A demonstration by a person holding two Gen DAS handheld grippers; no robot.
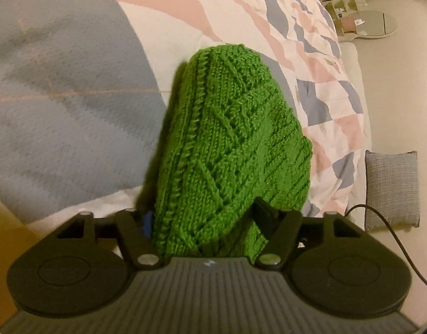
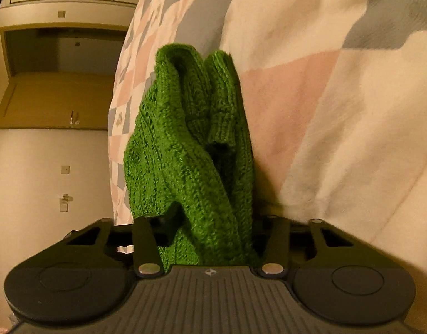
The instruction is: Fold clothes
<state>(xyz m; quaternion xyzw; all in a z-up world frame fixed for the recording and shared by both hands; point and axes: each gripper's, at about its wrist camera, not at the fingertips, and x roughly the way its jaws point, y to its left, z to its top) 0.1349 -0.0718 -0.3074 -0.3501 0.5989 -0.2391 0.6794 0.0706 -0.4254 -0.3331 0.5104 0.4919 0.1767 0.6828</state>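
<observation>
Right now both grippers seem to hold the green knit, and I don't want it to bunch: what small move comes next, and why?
Probably draw the two apart to spread it. The left hand-held gripper and right hand-held gripper each pinch the green knit garment, which hangs bunched in folds above the patchwork quilt, not laid flat.

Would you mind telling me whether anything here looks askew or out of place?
Only the green knit garment: it is bunched into loose, uneven folds rather than lying flat, clamped in the left hand-held gripper and the right hand-held gripper above the patterned quilt. No damage shows.
</observation>
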